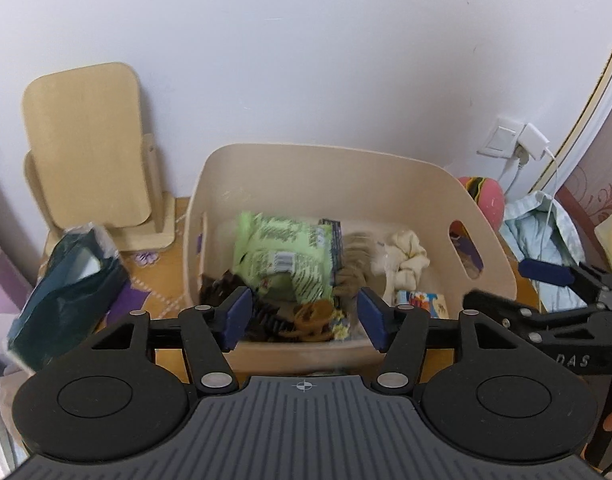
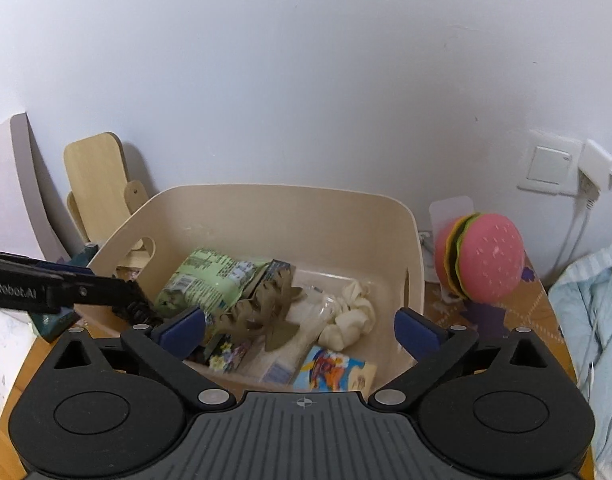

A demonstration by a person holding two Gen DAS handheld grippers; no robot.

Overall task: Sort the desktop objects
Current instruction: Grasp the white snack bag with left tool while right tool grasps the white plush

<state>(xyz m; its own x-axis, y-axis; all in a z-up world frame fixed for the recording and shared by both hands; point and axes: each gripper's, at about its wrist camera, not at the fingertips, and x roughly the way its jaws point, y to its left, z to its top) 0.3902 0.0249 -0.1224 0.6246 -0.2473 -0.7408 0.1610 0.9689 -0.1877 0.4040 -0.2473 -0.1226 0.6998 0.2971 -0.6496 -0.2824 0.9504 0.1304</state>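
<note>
1. Both views are evenly and softly lit, moderately bright, with a cool bluish cast on the plain white wall (image 1: 306, 60).
2. Shadows are faint and diffuse; no hard glare shows.
3. Fisheye distortion bends the edges: the wall's right side curves, and dark vignetting cuts the upper corners.
4. Motion blur smears the green printed snack packet (image 1: 282, 252) and the items around it in the beige plastic bin (image 1: 406, 184); the right wrist view is somewhat sharper.
</note>
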